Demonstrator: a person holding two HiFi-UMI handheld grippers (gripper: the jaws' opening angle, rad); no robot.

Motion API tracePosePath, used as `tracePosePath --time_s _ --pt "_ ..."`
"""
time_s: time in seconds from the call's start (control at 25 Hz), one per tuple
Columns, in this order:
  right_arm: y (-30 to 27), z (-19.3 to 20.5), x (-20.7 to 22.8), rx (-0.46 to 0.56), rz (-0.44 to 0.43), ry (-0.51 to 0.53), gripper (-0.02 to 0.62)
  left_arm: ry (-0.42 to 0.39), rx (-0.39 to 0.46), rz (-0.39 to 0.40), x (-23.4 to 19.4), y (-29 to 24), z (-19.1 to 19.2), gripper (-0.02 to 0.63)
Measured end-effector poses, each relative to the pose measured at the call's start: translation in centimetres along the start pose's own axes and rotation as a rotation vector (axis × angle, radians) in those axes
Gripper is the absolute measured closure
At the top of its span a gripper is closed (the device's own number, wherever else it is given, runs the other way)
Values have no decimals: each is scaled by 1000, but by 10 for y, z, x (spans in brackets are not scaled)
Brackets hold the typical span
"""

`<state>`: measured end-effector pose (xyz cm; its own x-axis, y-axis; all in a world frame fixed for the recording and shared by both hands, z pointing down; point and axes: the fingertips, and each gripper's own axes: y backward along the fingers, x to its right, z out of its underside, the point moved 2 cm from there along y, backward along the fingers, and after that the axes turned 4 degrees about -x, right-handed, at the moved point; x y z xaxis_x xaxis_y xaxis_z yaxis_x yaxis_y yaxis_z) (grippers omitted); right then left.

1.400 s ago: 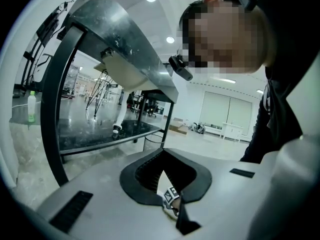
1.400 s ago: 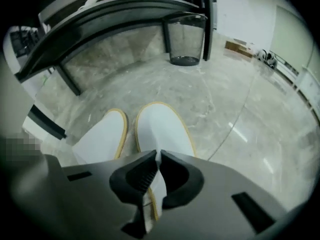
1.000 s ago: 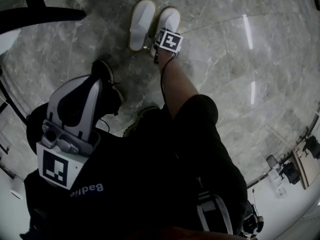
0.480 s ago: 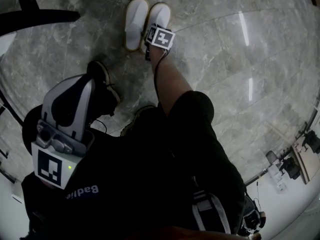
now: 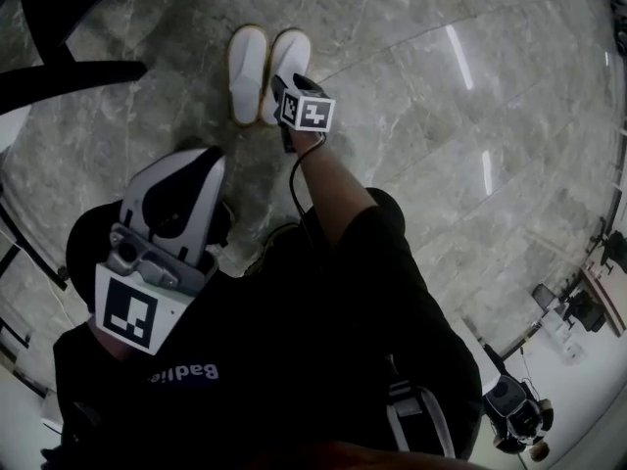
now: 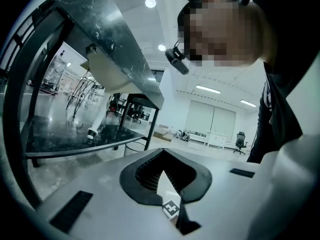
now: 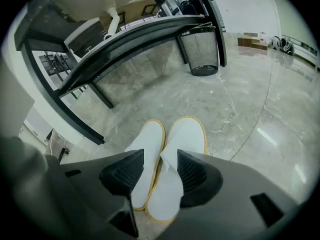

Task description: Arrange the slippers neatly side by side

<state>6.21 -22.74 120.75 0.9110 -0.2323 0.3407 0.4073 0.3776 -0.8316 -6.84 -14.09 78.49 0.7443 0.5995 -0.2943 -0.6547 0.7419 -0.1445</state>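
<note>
The right gripper [image 7: 160,170] is backing away, fingers opening around one flap, since the white slippers [image 5: 247,72] are lying side by side on the floor [image 5: 431,135]; the left gripper [image 6: 161,156] is resting, fingers shut

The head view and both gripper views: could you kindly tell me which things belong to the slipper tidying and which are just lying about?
Belonging: left slipper and right slipper, side by side; right gripper, jaws opening with the right slipper's upper between them.
Lying about: wire bin; black table.
</note>
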Motion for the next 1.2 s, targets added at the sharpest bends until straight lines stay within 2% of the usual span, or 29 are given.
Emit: tracePosePath --time_s 0.12,0.2,0.28,0.36,0.44,0.6,0.8,1.0,1.2 --pt "46 -7 -12 12 19 25 410 -39 18 43 7 -19 -10 606" --pt "98 -20 -25 48 17 35 410 -95 -4 36 11 -29 -7 606" --pt "161 -37 -55 86 -14 38 410 -143 -86 14 8 -35 7 606" --pt "222 -54 -93 96 -64 77 410 -129 -200 -14 0 -34 23 606" --pt "281 -72 -128 90 -109 154 410 -106 -302 -38 0 -25 22 606" --pt "398 -103 -192 81 -175 228 410 -113 -344 -17 37 2 -55 606" --pt "506 -116 -253 63 -197 197 410 -158 -357 45 102 45 -168 606" --pt "598 -156 -304 119 -229 228 410 -217 -361 14 129 84 -265 606" --pt "691 -177 -333 185 -227 243 410 -153 -356 -47 161 128 -333 606"
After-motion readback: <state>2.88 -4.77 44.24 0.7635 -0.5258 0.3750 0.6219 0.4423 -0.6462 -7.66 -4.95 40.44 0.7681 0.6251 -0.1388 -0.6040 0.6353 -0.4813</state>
